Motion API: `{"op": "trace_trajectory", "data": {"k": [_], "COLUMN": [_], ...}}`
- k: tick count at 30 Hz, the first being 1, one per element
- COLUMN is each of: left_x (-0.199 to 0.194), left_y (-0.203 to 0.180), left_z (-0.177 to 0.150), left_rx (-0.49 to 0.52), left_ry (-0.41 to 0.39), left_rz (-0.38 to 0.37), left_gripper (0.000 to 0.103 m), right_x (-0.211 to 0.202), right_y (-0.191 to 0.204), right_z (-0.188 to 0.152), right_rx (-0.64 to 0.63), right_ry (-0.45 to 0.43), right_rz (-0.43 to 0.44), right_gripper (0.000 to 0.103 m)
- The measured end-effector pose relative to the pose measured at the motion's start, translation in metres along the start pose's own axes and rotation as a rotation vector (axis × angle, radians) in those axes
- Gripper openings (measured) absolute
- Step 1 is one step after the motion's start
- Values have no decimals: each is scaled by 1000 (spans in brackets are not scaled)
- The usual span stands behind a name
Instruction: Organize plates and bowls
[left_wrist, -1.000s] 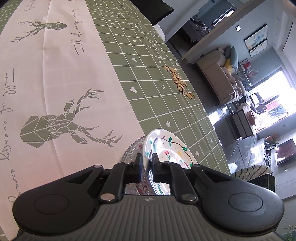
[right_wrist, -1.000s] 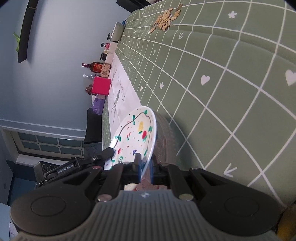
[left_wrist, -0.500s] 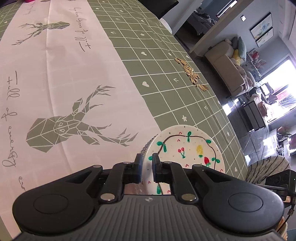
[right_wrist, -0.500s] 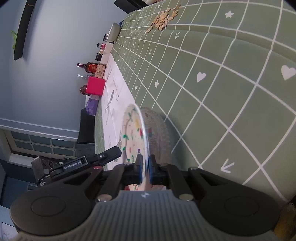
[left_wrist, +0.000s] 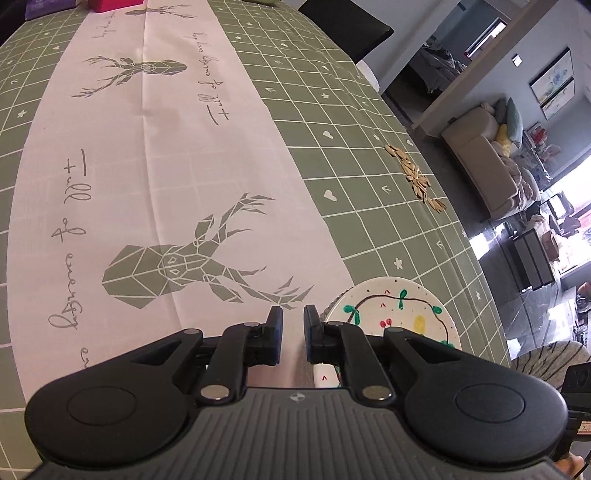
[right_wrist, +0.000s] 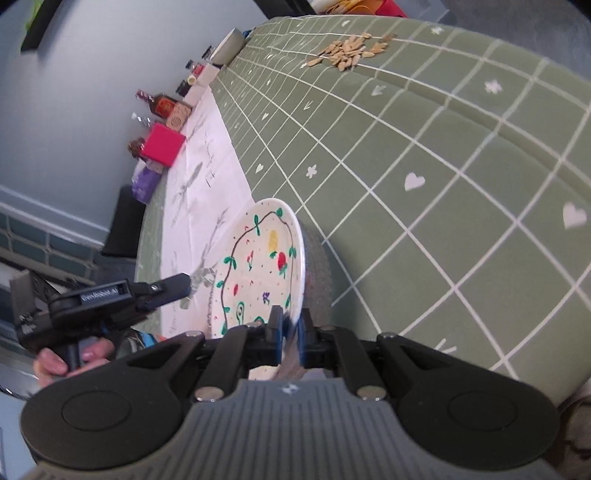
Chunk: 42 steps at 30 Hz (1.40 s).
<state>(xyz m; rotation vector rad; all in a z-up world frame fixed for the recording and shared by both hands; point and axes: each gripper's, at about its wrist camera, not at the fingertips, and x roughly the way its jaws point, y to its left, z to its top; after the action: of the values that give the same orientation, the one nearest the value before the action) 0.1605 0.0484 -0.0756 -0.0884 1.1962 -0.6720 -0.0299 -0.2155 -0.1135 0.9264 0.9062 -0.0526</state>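
Observation:
A white plate (right_wrist: 258, 266) painted with fruit and a vine lies tilted over a textured glass dish (right_wrist: 319, 266) on the green checked tablecloth. My right gripper (right_wrist: 291, 325) is shut on the plate's near rim. In the left wrist view the same plate (left_wrist: 399, 314) lies just right of my left gripper (left_wrist: 293, 321). Its jaws are shut, with only the white deer-print runner (left_wrist: 166, 166) showing in the thin slit between them. The right wrist view shows the left gripper (right_wrist: 184, 284) to the left of the plate, apart from it, held by a hand (right_wrist: 70, 360).
A pile of seeds (left_wrist: 417, 177) lies near the table's right edge. A red box (right_wrist: 162, 149), bottles (right_wrist: 162, 105) and small jars line the far end by the wall. A black chair (left_wrist: 347, 29) and a striped seat (left_wrist: 550, 358) stand beside the table.
The painted plate has swung from edge-on to lying flatter over the glass dish, still in my right gripper. My left gripper came off the rims and now sits left of the plate, holding nothing.

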Motion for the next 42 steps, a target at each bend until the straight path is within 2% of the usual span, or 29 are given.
{"op": "trace_trajectory", "data": {"k": [8,16,18,20,21,29,30,32,33,35,39,42], "left_x": [1,3,2,1,0,-3,-2,-2,-3,-3,-3,-3], "left_y": [-1,3,3,4,4,5,4,2,2,-1,-3,-4], "left_z": [-2,-2,-3,-3,-3,-2,-3,-3,-4,-5,-5,-5], "left_rx": [-5,-25,-23,-20,-19,-11,-8,5,11,21,37,46], "left_ry": [46,66,66,62,61,59,58,54,52,49,48,45], "left_rz": [12,43,60,68,72,73,74,69,68,76,83,86], "left_gripper": [12,13,14,14,14,15,15,21,22,23,24,25], "right_x": [7,11,10,11,13,19,20,24,26,33,49,58], "right_y": [36,49,51,53,53,51,53,62,67,78,89,91], "right_z": [10,15,16,18,17,19,20,22,23,23,19,17], "right_rx": [-147,-108,-79,-45,-37,-20,-35,-84,-112,-166,-250,-268], "right_ry": [61,95,101,122,138,143,139,144,152,180,214,231], "right_rz": [-175,-207,-204,-201,-215,-231,-243,-269,-273,-312,-380,-380], "right_gripper": [17,37,45,68,71,73,75,87,87,93,97,100]}}
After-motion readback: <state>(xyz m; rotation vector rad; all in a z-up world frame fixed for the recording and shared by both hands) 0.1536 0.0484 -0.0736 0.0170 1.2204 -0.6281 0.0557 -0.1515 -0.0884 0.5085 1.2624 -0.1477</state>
